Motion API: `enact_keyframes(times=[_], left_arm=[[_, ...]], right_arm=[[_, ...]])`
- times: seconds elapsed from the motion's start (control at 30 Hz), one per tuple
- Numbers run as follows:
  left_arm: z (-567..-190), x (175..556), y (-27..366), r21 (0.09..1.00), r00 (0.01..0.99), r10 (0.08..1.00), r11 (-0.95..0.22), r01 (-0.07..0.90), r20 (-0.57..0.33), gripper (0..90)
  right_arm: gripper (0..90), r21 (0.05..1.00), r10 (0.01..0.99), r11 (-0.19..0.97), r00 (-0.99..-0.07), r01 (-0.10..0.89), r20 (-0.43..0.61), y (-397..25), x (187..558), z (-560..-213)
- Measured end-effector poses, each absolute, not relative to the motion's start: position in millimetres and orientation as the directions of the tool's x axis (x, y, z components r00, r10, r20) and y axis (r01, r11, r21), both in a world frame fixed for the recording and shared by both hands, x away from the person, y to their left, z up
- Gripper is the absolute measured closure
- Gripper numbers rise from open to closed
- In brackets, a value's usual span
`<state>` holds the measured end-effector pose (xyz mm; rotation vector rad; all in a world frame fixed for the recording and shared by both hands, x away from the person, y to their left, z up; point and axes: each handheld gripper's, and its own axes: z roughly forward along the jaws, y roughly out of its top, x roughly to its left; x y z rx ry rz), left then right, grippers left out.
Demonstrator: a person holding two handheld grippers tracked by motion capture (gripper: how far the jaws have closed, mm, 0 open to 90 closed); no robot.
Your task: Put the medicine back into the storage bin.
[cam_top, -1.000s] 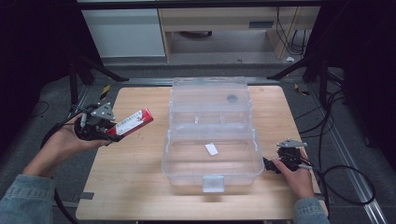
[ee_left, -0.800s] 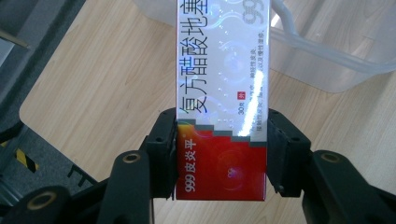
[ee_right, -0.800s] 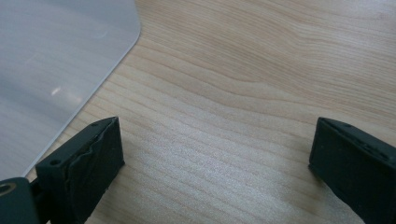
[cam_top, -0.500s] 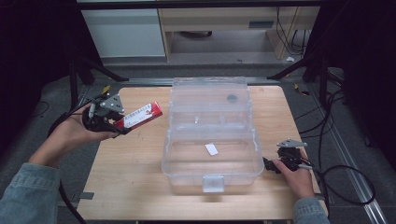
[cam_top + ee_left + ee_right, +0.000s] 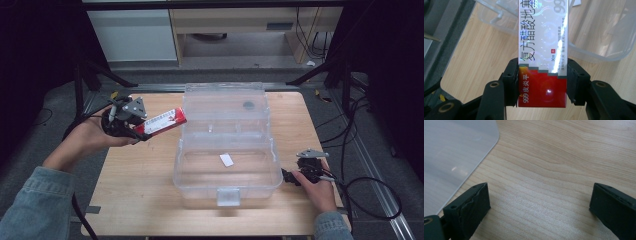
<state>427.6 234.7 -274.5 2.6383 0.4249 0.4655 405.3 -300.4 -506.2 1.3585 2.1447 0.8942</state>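
To the left of the clear plastic box [image 5: 227, 150], the person's left hand [image 5: 87, 137] held the left gripper [image 5: 137, 127] raised above the wooden table [image 5: 135, 195]. Its jaws were clamped on the red end of a red-and-white carton [image 5: 161, 121], one black jaw pressed against each long side. In the left gripper view the carton [image 5: 541, 53] rose straight out from between the jaws of the left gripper [image 5: 541, 85], its white printed half reaching over the near rim of the clear plastic box [image 5: 599, 37], with the wooden table [image 5: 474, 62] below. From the high view the carton lay roughly level, its far end just beside the upper left corner of the box, at the hinge line between lid and tub; whether it touched the plastic could not be told.

The box itself sat open in the middle of the table, the lid laid back on the far side and the tub nearer the person. A small white slip [image 5: 226, 159] lay on the tub floor.

To the right of the box, the right hand [image 5: 320, 190] rested on the table with the right gripper [image 5: 289, 176] just beside the tub's right wall. In the right gripper view the jaws of the right gripper [image 5: 539, 202] stood wide apart with nothing but bare wood between them, and a rounded corner of the box [image 5: 454, 155] lay at the upper left.
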Motion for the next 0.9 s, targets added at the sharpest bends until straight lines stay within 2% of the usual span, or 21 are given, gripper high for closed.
enact_keyframes(times=[0.9], left_arm=[[-289,435,139,0.382,0.95,0.193,-0.92,0.088,0.244,51.3]], right_arm=[[3.2,0.723,0.907,0.308,-0.419,0.619,-0.028,-301,406,-506]])
